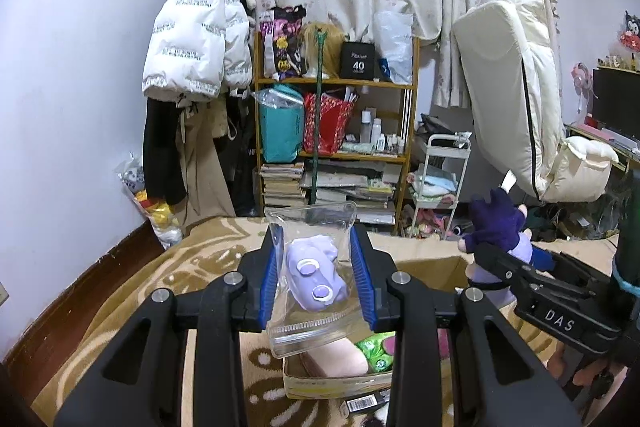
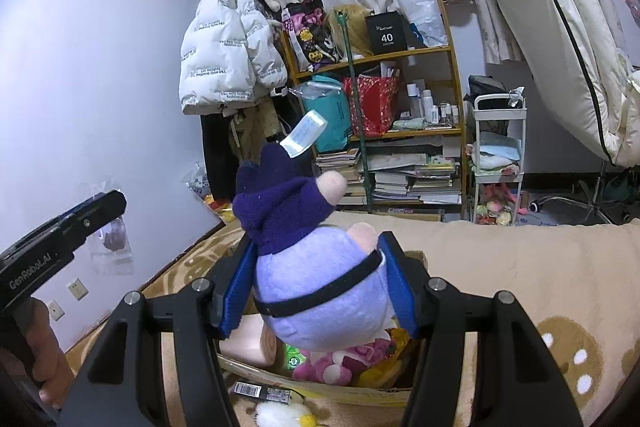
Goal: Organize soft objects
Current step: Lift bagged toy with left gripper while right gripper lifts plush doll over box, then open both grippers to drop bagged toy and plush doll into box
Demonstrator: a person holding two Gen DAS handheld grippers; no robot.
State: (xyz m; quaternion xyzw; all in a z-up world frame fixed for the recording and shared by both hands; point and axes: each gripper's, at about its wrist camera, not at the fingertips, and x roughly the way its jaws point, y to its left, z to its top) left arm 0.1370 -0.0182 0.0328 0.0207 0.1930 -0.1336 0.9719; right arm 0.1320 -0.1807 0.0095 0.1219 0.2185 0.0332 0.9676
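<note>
Cardboard box [image 1: 320, 383] on the patterned brown blanket [image 1: 120, 307] holds one pink rolled plush [image 2: 244, 343], one green toy [image 1: 378, 349], one magenta plush [image 2: 340, 359] and one yellow piece [image 2: 380, 371]; anything deeper is hidden. Above the box, the left gripper [image 1: 318, 273] is clamped on one clear zip bag [image 1: 310, 283] containing a single lavender soft toy [image 1: 316, 277]. The right gripper [image 2: 320, 287], also over the box, is closed around one purple plush doll [image 2: 320, 291] with a dark violet top and a white tag. One barcoded black item [image 2: 264, 391] and one white-and-yellow fluffy toy [image 2: 284, 415] lie on the blanket just outside the box's near wall. Behind stands one wooden shelf [image 1: 336, 81].
</note>
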